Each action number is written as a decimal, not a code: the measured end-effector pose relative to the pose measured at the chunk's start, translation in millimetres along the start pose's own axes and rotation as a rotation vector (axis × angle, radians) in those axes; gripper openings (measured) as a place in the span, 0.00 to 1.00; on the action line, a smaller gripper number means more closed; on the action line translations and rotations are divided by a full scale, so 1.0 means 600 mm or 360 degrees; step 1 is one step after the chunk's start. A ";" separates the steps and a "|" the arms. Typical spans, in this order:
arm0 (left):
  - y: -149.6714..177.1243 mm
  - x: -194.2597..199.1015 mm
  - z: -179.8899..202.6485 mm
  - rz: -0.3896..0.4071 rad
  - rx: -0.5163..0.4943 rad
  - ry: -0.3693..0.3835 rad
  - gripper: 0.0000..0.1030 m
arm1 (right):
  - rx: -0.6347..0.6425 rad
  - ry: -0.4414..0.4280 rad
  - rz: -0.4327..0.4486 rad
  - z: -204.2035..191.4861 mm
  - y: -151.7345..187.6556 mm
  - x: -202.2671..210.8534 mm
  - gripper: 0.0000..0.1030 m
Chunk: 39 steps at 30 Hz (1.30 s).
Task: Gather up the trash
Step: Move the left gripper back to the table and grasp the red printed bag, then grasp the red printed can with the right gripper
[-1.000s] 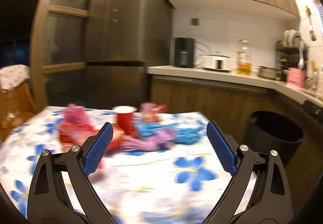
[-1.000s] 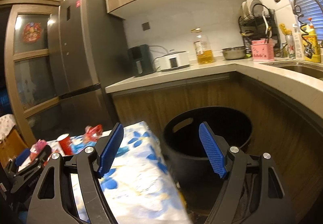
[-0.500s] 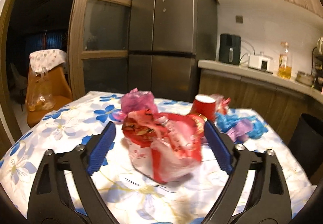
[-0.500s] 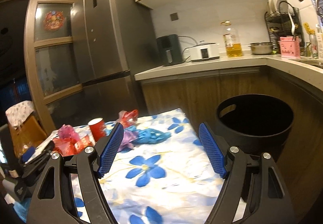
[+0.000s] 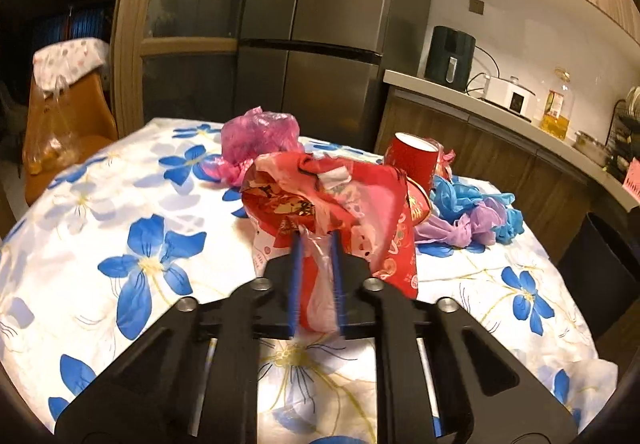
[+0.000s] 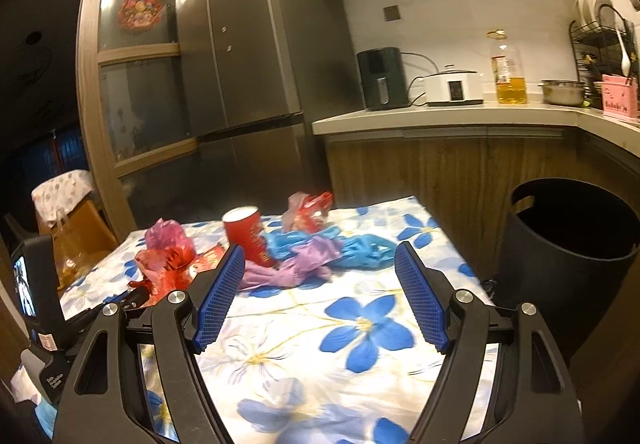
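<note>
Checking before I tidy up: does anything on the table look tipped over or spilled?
Nothing looks spilled. The red paper cup stands upright among crumpled wrappers and blue and purple gloves. The left tool is shut on the red plastic bag.

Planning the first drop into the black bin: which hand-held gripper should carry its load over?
Left. The left hand-held gripper is shut on the red plastic bag; the right hand-held gripper is open and holds nothing, though the black bin lies on its side.
</note>
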<state>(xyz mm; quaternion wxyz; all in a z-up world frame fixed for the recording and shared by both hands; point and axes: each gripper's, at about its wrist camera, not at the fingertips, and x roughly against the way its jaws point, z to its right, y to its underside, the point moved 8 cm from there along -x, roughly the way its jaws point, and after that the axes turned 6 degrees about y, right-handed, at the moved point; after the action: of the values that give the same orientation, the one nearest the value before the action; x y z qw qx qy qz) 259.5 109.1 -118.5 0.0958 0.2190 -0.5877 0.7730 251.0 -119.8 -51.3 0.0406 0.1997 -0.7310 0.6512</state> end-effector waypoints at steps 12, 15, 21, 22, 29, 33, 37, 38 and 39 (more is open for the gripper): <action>-0.031 0.087 -0.044 0.0204 0.0064 0.0014 0.04 | 0.0027 -0.0140 -0.0145 -0.095 0.040 -0.060 0.73; -0.046 0.108 -0.062 0.0264 0.0055 -0.0010 0.04 | 0.0044 -0.0179 -0.0171 -0.126 0.050 -0.077 0.73; -0.060 0.128 -0.104 0.0303 0.0098 -0.0036 0.04 | 0.0074 -0.0256 -0.0192 -0.175 0.057 -0.108 0.82; -0.060 0.130 -0.108 0.0305 0.0104 -0.0036 0.04 | 0.0073 -0.0265 -0.0198 -0.181 0.057 -0.113 0.83; -0.072 0.140 -0.132 0.0341 0.0116 -0.0051 0.04 | 0.0018 -0.0276 -0.0281 -0.219 0.059 -0.157 0.86; -0.074 0.140 -0.139 0.0353 0.0114 -0.0056 0.04 | 0.0027 -0.0228 -0.0296 -0.234 0.063 -0.174 0.86; -0.074 0.135 -0.142 0.0349 0.0118 -0.0042 0.04 | -0.0005 -0.0176 -0.0301 -0.235 0.064 -0.188 0.86; -0.074 0.134 -0.142 0.0349 0.0115 -0.0040 0.04 | -0.0015 -0.0167 -0.0307 -0.236 0.064 -0.193 0.86; -0.074 0.133 -0.143 0.0349 0.0115 -0.0039 0.04 | -0.0019 -0.0150 -0.0315 -0.236 0.065 -0.199 0.86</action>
<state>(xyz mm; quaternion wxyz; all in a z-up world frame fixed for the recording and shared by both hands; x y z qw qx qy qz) 187.4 194.7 -62.1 -0.0043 0.1661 -0.5810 0.7968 318.8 48.8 -105.0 0.0716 0.3011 -0.7127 0.6295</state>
